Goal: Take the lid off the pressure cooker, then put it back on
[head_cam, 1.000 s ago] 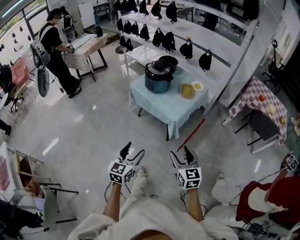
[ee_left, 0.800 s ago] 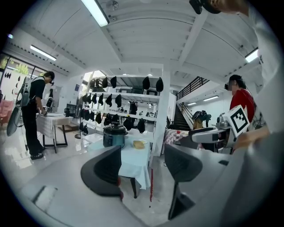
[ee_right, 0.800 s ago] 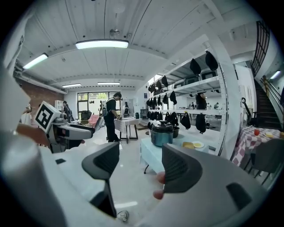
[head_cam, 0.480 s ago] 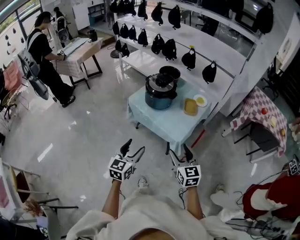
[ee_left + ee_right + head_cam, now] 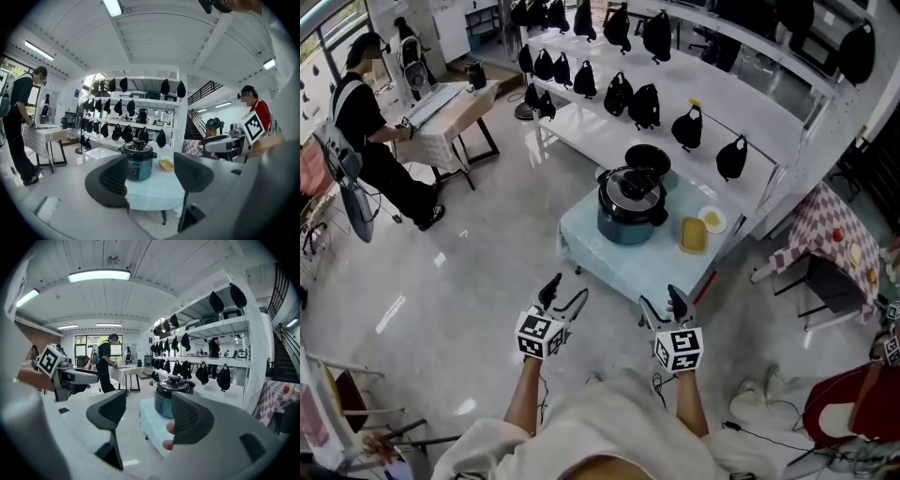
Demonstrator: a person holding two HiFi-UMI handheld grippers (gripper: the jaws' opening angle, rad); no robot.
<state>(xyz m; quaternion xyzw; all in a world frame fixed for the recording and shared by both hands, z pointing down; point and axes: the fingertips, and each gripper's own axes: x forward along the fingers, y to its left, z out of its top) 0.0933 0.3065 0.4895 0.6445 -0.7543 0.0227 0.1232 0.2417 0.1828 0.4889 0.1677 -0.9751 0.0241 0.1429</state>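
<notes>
Beyond pale glossy floor (image 5: 487,262), the lidded teal-and-black round pressure cooker (image 5: 630,214) stood well ahead, between left gripper (image 5: 564,292) and slightly nearer right gripper (image 5: 661,302), both gaping empty.

- our left gripper (image 5: 153,176) has its jaws apart.
- past them we see the pressure cooker (image 5: 136,168), lid (image 5: 137,147) on, on a pale blue table (image 5: 157,193).

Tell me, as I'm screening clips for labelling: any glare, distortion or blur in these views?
Head view: sharp, with glare streaks on the glossy pale floor. Left gripper view: heavy fisheye bending, dark corners, open left tongs soft. Right gripper view: same fisheye; the ceiling strip light is blown out, open right tongs soft.
</notes>
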